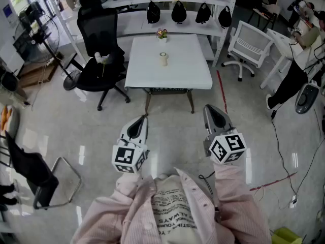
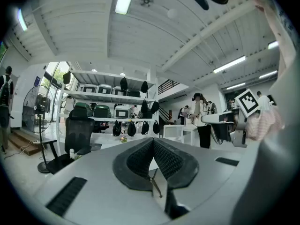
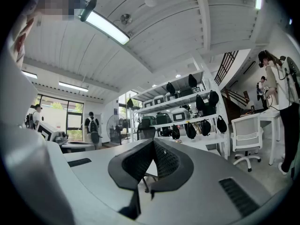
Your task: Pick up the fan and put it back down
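Fan on table, well beyond left tongs and right tongs, both closed, empty.

Small cream fan upright on table

Table, office chair left of it, armchair right, shelves behind

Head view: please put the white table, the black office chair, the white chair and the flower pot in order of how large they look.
1. white table
2. black office chair
3. white chair
4. flower pot, by far the smallest

All stand at a similar distance from the camera, so the order is fair.
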Demonstrator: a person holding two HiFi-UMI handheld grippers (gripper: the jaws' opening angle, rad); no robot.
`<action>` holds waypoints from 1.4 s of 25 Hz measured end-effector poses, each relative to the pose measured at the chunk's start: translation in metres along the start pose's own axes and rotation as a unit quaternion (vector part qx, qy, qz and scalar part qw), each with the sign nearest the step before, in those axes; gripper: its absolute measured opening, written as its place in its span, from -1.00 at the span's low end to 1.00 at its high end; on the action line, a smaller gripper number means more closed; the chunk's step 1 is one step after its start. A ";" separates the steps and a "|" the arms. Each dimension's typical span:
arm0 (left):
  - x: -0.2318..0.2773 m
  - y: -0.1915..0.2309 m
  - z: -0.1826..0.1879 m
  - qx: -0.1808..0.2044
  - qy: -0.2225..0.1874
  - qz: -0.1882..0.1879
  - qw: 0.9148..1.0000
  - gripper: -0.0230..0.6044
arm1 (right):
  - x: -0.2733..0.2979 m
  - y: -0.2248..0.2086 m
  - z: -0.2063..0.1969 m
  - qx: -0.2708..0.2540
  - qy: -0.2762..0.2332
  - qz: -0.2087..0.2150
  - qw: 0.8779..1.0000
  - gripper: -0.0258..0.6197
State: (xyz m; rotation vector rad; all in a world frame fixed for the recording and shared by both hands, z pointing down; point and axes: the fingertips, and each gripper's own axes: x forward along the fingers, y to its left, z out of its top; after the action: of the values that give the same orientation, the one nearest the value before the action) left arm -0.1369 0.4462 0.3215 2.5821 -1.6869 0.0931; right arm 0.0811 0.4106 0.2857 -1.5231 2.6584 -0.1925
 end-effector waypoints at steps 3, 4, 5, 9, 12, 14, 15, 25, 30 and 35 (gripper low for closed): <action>0.002 0.002 0.001 0.000 0.000 0.001 1.000 -0.92 | 0.002 -0.001 0.001 -0.001 -0.001 -0.001 1.000 -0.92; 0.002 0.003 0.001 -0.001 -0.001 0.001 1.000 -0.92 | 0.001 -0.002 0.001 -0.001 -0.001 -0.002 1.000 -0.92; 0.002 0.002 0.000 -0.001 -0.002 0.002 1.000 -0.92 | 0.001 -0.003 0.001 -0.001 -0.001 -0.003 1.000 -0.92; 0.001 0.001 0.000 -0.001 -0.001 0.004 1.000 -0.92 | -0.003 -0.006 0.001 -0.002 -0.004 -0.009 1.000 -0.92; 0.000 -0.003 -0.001 0.003 0.002 0.001 1.000 -0.92 | -0.005 -0.007 0.002 -0.001 -0.006 -0.007 1.000 -0.92; 0.000 -0.005 0.000 0.006 0.004 -0.001 1.000 -0.92 | -0.006 -0.006 0.003 -0.001 -0.007 -0.004 1.000 -0.92; 0.000 -0.006 0.000 0.006 0.004 -0.002 1.000 -0.92 | -0.006 -0.005 0.004 -0.002 -0.008 -0.002 1.000 -0.92; 0.000 -0.013 0.005 -0.009 -0.010 0.008 1.000 -0.91 | -0.013 -0.011 0.004 0.000 -0.005 0.010 1.000 -0.92; -0.002 -0.014 0.002 -0.021 -0.011 0.022 0.999 -0.89 | -0.016 -0.015 -0.001 0.006 0.000 0.019 1.000 -0.92; 0.007 -0.015 -0.002 -0.032 -0.010 0.023 0.999 -0.35 | -0.016 -0.027 -0.008 0.014 0.006 0.017 1.000 -0.92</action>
State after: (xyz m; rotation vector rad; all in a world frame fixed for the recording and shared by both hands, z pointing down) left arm -0.1204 0.4463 0.3243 2.5076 -1.7270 0.0160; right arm 0.1111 0.4110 0.2970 -1.4708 2.6775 -0.2369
